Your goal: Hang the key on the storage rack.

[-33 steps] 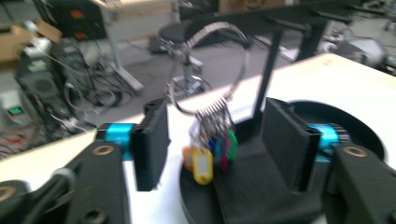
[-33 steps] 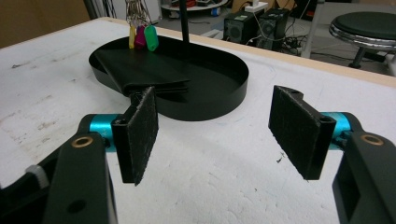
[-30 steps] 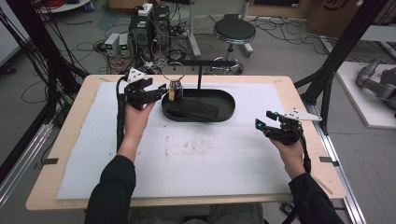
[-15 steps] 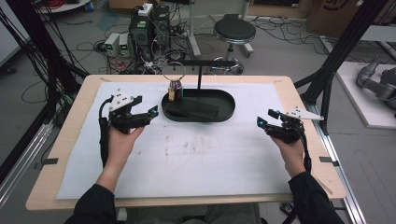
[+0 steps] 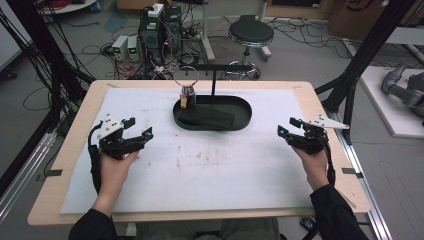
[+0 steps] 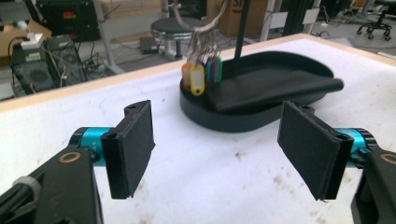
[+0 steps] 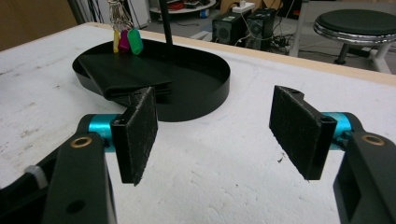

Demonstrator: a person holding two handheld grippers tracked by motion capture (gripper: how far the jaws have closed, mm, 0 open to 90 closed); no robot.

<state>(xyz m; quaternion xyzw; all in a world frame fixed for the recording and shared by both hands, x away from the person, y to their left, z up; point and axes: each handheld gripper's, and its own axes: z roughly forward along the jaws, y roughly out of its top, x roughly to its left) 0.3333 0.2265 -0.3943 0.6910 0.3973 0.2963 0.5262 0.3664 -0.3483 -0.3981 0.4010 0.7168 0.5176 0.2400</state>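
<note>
High view: my left gripper [image 5: 138, 129] has just been opening, its jaws wide with nothing between them, above the white mat [image 5: 210, 165]. The key ring [image 5: 188, 93] hangs over the black tray [image 5: 243, 116]. My right gripper [image 5: 287, 127] gapes empty, well apart.

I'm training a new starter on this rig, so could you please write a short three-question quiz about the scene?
1. True or false: the left gripper holds the key ring.
2. Where does the key ring with coloured tags hang? A) from the stand over the black tray; B) flat on the white mat; C) in the right gripper.
3. What lies inside the tray?

Key
1. False: its jaws have just been opening, nothing is between them, and it is well apart from the ring.
2. A
3. A folded black cloth.
</note>
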